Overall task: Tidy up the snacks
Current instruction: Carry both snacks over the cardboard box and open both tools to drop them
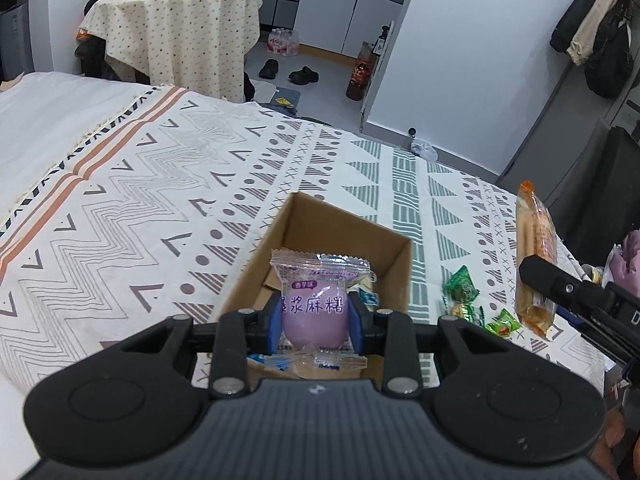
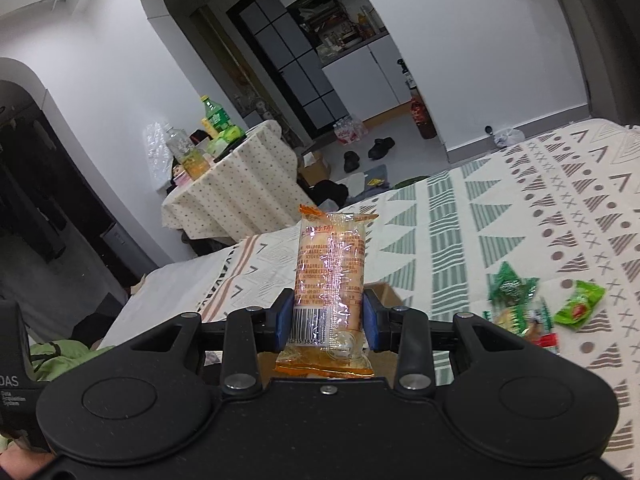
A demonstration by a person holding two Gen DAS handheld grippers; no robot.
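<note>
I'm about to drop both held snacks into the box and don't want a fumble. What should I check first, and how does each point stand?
1. Left gripper grips the purple mochi packet firmly: ok, pads press both sides.
2. Mochi packet is over the open brown cardboard box: ok, it hangs above the opening.
3. Right gripper holds the long orange-wrapped snack pack: ok, clamped near its lower end, standing upright.
4. Orange pack is over the box: not ok, it hangs to the box's right.
5. Room left in the box: cannot tell, the mochi hides most of the inside.
6. Loose green-wrapped candies on the patterned bedspread: not ok, outside the box.
</note>
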